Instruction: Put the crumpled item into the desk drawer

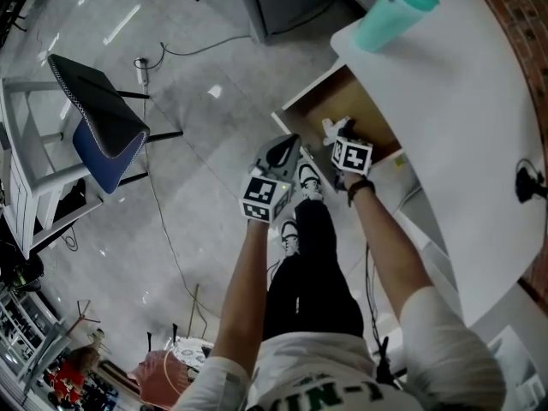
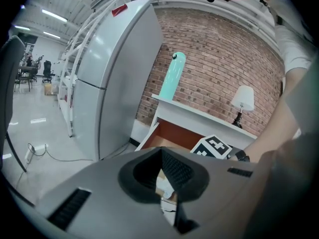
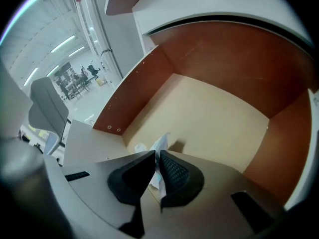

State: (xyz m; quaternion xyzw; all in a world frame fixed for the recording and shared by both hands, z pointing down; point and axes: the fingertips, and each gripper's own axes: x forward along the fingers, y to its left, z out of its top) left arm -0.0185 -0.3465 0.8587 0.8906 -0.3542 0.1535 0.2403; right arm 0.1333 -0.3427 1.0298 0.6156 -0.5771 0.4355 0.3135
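Observation:
The crumpled item (image 3: 160, 142) is a small wad of white paper. My right gripper (image 3: 156, 154) is shut on it, and its tip sticks out past the pads. That gripper hangs over the open desk drawer (image 3: 149, 78), whose pale floor lies bare below. In the head view the right gripper (image 1: 336, 132) reaches into the drawer (image 1: 338, 92) under the white desk (image 1: 454, 101). My left gripper (image 1: 285, 146) hovers just left of the drawer's front corner. In its own view the left gripper (image 2: 161, 153) has its pads meeting at the tips with nothing between them.
A teal bottle (image 1: 394, 11) stands on the desk's far end, and a small lamp (image 2: 242, 101) stands on the desk by the brick wall. A grey fridge (image 2: 114, 73) stands left of the desk. A chair (image 1: 103, 131) and a floor cable (image 1: 158, 204) lie to the left.

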